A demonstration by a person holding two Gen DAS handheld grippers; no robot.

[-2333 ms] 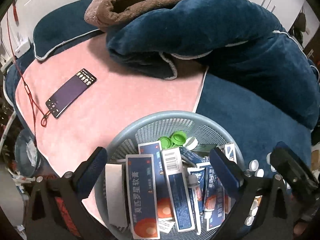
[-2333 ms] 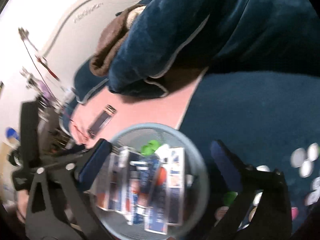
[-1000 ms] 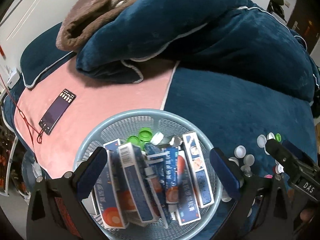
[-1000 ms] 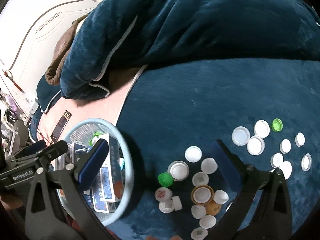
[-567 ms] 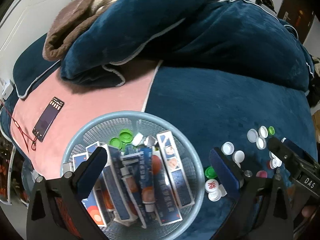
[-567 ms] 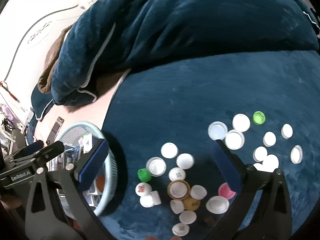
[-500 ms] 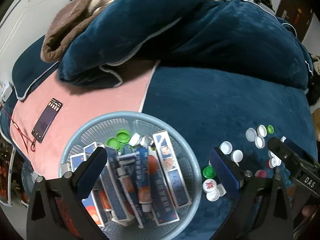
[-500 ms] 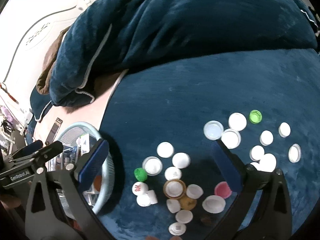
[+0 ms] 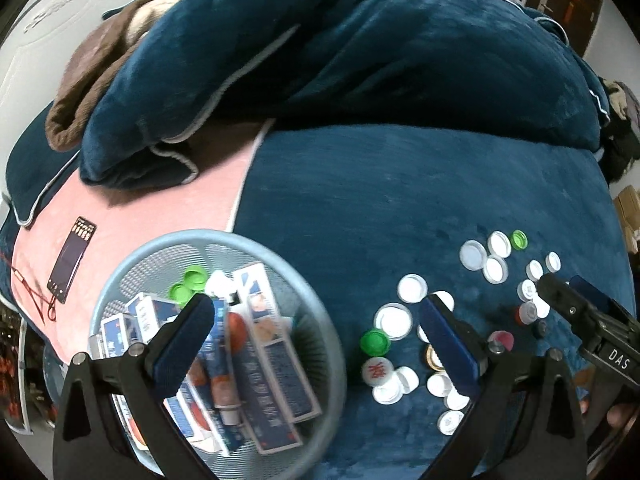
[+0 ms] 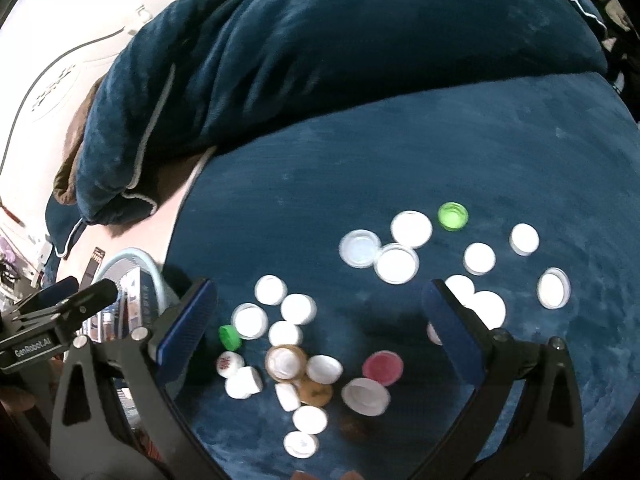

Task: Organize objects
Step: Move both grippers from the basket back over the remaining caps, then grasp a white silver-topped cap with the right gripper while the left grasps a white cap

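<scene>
Since the right gripper hangs spread and empty above the scattered plastic bottle caps, the step in hand looks like picking one cap, and a clean pick calls for choosing a cap that lies apart from its neighbours. Nearest the fingers, the gold-rimmed cap touches several white ones, so closing there would likely drag the cluster. The round pink cap just beside it has more free fabric around it and seems the easier target; lower straight down and press lightly, because the dark blue plush blanket will give. The left gripper is likewise spread and holds nothing, over the rim of the pale blue mesh basket, which sits to the left of the caps and holds blue ointment boxes and green caps. Farther off, a black phone lies on the pink sheet.
</scene>
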